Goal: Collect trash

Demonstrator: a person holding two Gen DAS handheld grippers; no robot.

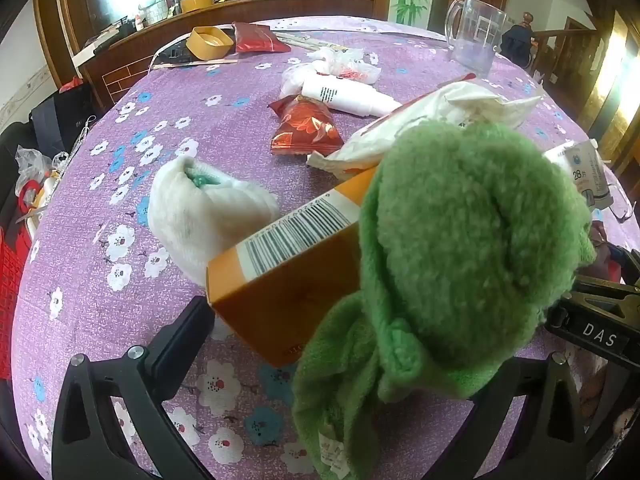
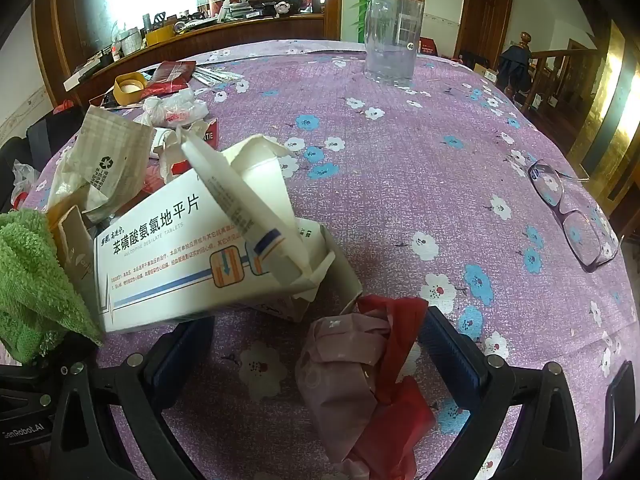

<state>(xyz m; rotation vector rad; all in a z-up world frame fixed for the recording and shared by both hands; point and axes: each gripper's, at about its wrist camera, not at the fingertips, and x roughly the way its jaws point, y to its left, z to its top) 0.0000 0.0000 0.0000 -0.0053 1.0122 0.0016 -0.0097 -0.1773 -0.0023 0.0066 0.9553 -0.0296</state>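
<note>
In the left wrist view my left gripper (image 1: 348, 344) stands open. A fluffy green cloth (image 1: 460, 248) bulges up between its fingers and hides the right one. An orange barcode box (image 1: 288, 272) lies by the left fingertip (image 1: 192, 320). Beyond it lie a white cloth ball (image 1: 200, 212), a red snack wrapper (image 1: 308, 128), a white tube (image 1: 348, 98) and a crumpled white bag (image 1: 432, 120). My right gripper (image 2: 320, 324) is also wide open. A crumpled pink and red wrapper (image 2: 356, 384) lies on the cloth between its fingers, nearer the right one. A torn white medicine box (image 2: 172, 260) lies just ahead.
The round table (image 2: 420, 168) has a purple flowered cloth. Eyeglasses (image 2: 572, 216) lie at the right and a clear mug (image 2: 392, 40) stands at the back. A yellow bowl (image 1: 210, 42), a red packet (image 1: 258, 38) and a plastic bag (image 1: 340, 66) lie far left. A paper bag (image 2: 104, 172) lies beside the box.
</note>
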